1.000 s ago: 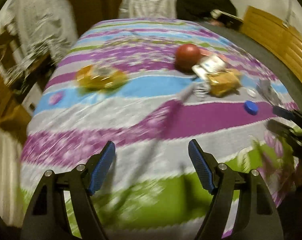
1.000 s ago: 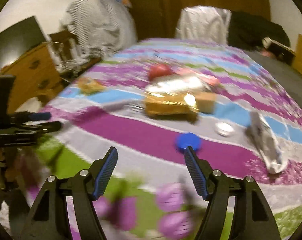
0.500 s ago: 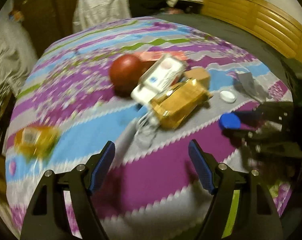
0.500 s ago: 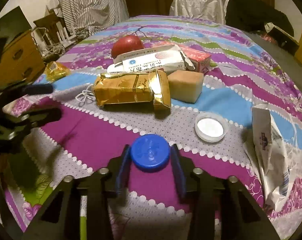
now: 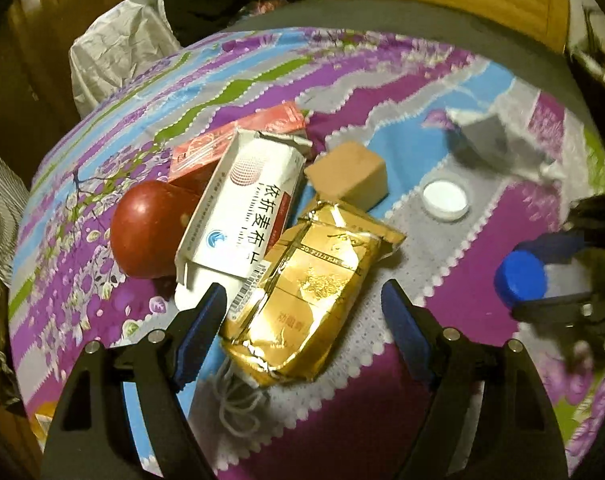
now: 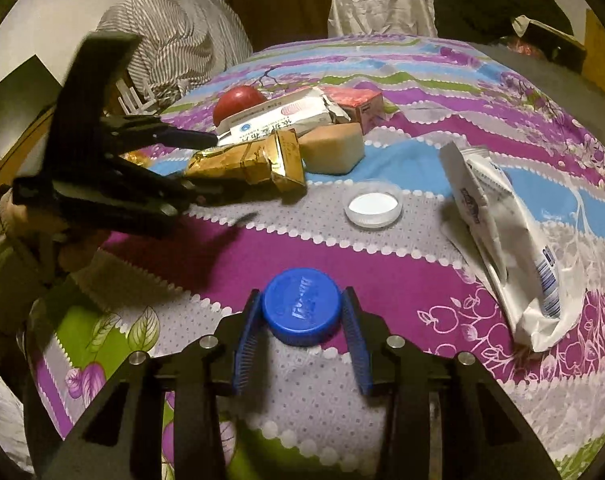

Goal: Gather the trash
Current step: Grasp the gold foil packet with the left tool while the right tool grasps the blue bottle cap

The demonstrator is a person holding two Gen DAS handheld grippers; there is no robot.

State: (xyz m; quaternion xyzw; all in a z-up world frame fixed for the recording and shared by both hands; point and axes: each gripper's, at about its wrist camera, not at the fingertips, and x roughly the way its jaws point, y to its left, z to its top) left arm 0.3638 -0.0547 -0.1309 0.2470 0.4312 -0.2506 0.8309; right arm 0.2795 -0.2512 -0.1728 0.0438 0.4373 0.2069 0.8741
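Note:
A pile of trash lies on the striped bedspread. My left gripper is open, its blue pads either side of a gold foil packet. Beside the packet lie a white medicine box, a red box, a red apple and a tan block. My right gripper is shut on a blue bottle cap, which also shows in the left wrist view. A white lid and a crumpled white wrapper lie further right.
A tangle of white string lies under the gold packet's near end. A white crumpled bag and dark clothes sit at the bed's far end. A wooden headboard runs along the right. Striped fabric hangs at the left.
My left gripper has swung right and closed in on the gold packet, still open. My right gripper moved onto the blue cap, shut on it and holds it.

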